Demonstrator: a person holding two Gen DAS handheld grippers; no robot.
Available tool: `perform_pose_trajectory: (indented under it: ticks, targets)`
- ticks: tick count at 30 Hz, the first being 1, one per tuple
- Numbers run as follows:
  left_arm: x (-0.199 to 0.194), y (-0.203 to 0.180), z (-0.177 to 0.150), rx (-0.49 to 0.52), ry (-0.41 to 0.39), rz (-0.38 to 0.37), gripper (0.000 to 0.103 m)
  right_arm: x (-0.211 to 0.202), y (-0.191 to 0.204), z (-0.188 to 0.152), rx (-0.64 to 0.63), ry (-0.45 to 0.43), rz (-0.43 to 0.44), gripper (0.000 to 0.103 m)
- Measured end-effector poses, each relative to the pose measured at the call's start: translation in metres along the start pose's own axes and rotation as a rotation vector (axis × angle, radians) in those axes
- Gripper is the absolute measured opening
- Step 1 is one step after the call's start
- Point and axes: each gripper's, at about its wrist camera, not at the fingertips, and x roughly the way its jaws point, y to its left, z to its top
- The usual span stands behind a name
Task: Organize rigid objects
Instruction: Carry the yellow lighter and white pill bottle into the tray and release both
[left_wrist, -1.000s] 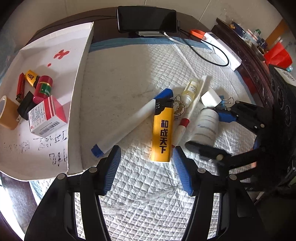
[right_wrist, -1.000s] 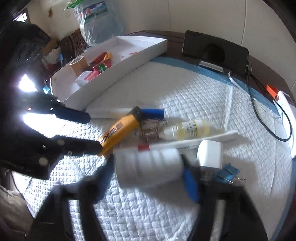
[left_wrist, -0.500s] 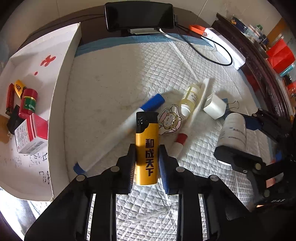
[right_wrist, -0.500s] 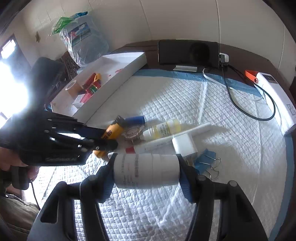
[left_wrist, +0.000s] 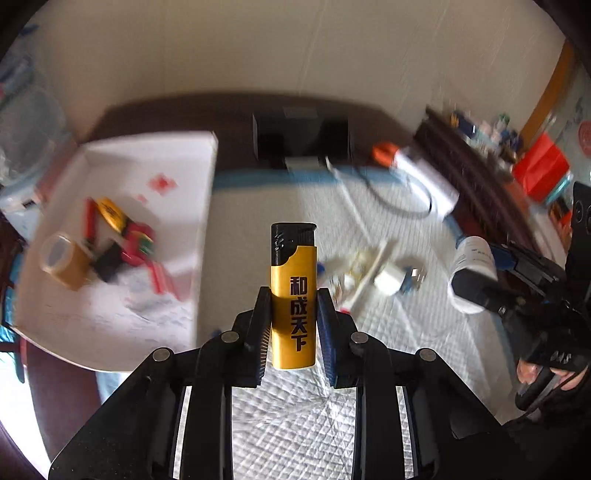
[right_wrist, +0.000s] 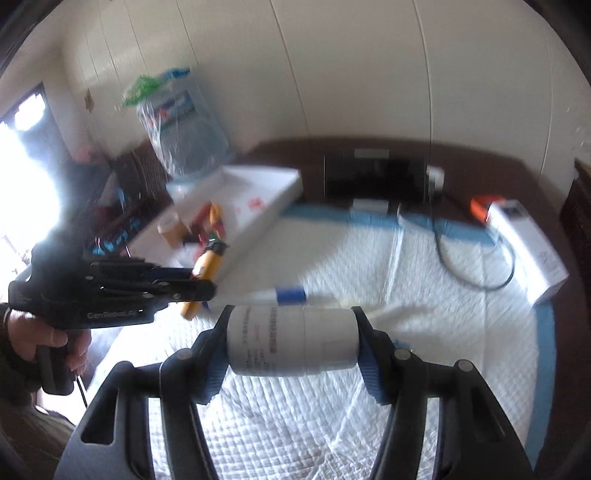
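My left gripper (left_wrist: 293, 314) is shut on a yellow lighter (left_wrist: 293, 291) with a black cap, held upright above the white quilted mat (left_wrist: 295, 424). The lighter also shows in the right wrist view (right_wrist: 207, 264), in the left gripper (right_wrist: 199, 286). My right gripper (right_wrist: 293, 341) is shut on a white cylindrical bottle (right_wrist: 293, 341), held sideways above the mat; the bottle shows at the right of the left wrist view (left_wrist: 472, 275). The white box (left_wrist: 192, 155) stands at the left, holding a tape roll (left_wrist: 64, 260) and red and yellow items.
On the mat lie a white charger plug (left_wrist: 389, 278), a white stick, a small bottle and a blue-capped marker (right_wrist: 284, 295). A black phone (left_wrist: 301, 136) stands at the back. A white device with an orange end (right_wrist: 524, 236) and a cable lie back right.
Both grippers have lifted their objects higher off the mat. The left gripper, open a second ago, closed on the lighter and raised it upright. The views now tilt toward the wall.
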Motion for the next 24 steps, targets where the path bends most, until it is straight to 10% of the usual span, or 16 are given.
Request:
perform_pose_trajectory:
  ticks: [12,17,24]
  targets:
    - [-0.26,0.049,0.08,-0.019,-0.6,0.181,0.023,-0.16,0.054,0.135,-0.032,-0.558,0.053,0.06]
    - [-0.267,0.081,0.06,-0.092,-0.598,0.191,0.023,-0.185,0.092,0.147,-0.045,-0.674,0.131,0.06]
    - [-0.228,0.102,0.04,-0.136,-0.488,0.161,0.023,-0.117,0.118,0.156,-0.008,-0.534,0.205,0.06]
